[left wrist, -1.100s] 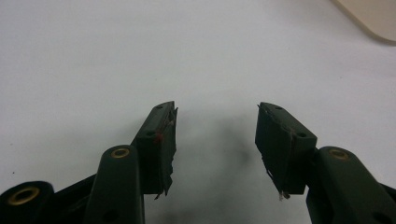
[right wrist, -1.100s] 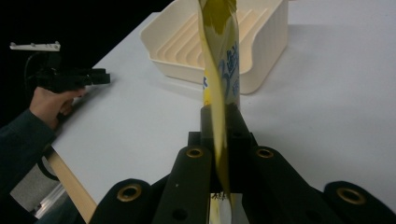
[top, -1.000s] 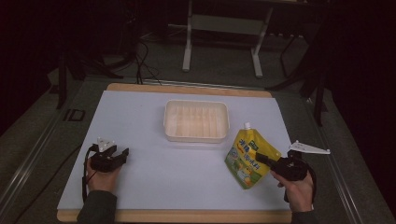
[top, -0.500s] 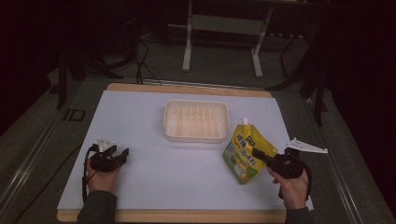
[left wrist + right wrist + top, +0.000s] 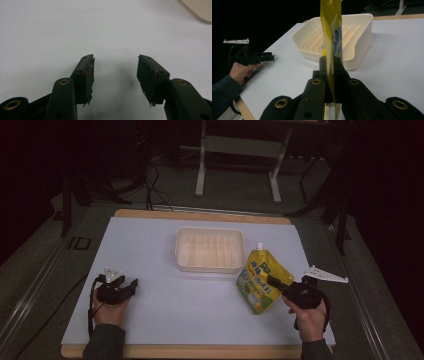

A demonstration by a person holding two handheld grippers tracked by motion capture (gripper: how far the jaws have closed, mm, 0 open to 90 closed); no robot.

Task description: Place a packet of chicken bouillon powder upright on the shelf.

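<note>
High view: right gripper [image 5: 274,282] clamps yellow pouch [image 5: 259,281] beside cream tray [image 5: 210,249]; left gripper [image 5: 131,284] fingers apart.

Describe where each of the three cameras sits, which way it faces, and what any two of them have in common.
High view: above the person's side of the table, looking forward and down; both forearms, the left gripper and the right gripper show.
Left gripper view: rides the left gripper, facing bare table past its open jaws.
Right gripper view: rides the right gripper, whose jaws are shut on the yellow pouch, facing the cream tray; the other hand shows too.
Shared: high and right gripper views both show pouch, tray and left gripper.
</note>
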